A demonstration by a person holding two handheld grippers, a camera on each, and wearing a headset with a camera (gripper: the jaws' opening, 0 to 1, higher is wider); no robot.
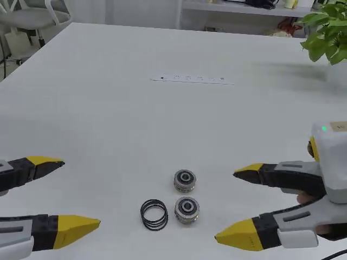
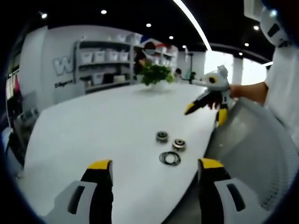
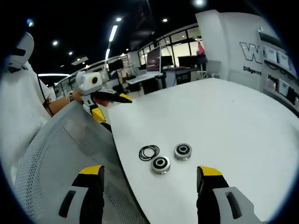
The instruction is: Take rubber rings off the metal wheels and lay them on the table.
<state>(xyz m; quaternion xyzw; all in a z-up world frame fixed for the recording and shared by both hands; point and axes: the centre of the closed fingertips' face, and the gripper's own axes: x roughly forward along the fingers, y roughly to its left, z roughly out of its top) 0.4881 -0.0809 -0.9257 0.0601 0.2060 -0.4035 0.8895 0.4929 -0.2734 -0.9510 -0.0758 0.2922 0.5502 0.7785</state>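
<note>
Both jaw pairs apart, nothing held.
Left hand-held gripper (image 1: pixel 81 192), jaws spread, well left of ring pile (image 1: pixel 154 214): thin black rubber loops, stacked flat. Two round, shiny metal wheels (image 1: pixel 187 209) just right of pile. Right hand-held gripper (image 1: pixel 225 205) further right, also spread. Risk: smooth white surface (image 1: pixel 162 119) lets a nudged wheel skid or roll.
</note>
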